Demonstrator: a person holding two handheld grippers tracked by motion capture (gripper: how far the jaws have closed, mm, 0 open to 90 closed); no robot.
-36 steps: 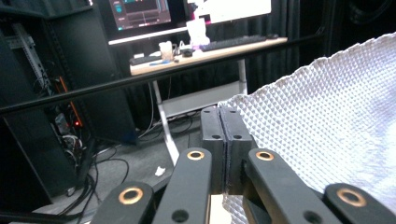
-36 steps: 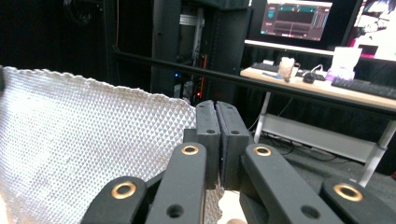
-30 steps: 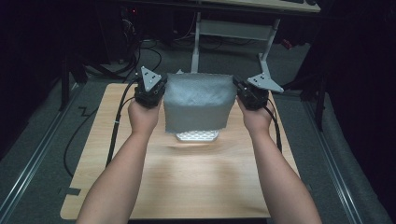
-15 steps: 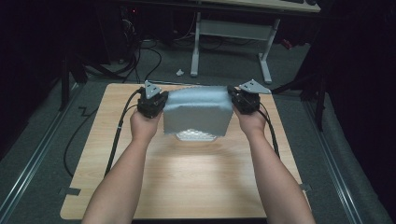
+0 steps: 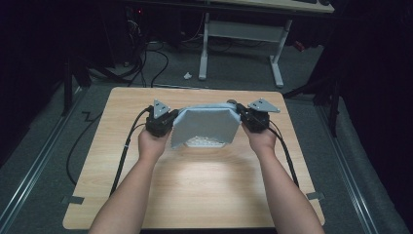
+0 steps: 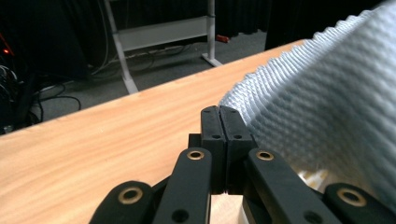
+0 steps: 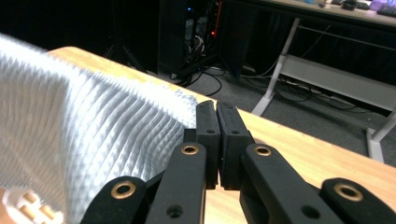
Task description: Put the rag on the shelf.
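Since the earlier frames, both hands have come down toward the light wooden tabletop (image 5: 195, 195), and the pale grey, waffle-textured cloth (image 5: 207, 126) stretched between them has come down with them: a second ago it hung higher and showed taller in the high view, with its lower edge over the white lattice-patterned object (image 5: 207, 142); now the cloth sits lower and flatter, draped over that object so that just a strip of it peeks out along the cloth's near edge.

The left gripper (image 5: 164, 122) holds the cloth's left corner. In the left gripper view its two black jaws stand pressed together with no visible gap, and the grey weave (image 6: 322, 107) bunches up right against their right side; the gripper (image 6: 219, 122) is clamped on the cloth's edge.

The right gripper (image 5: 248, 118) holds the cloth's right corner in the same way. In the right gripper view its jaws are closed tight, the fabric (image 7: 93, 135) folding in against their left side, so this gripper (image 7: 217, 122) too pinches the cloth.

The cloth spans the space between the two grippers, over the far middle of the tabletop, taut along its top edge and sagging toward the white object beneath it
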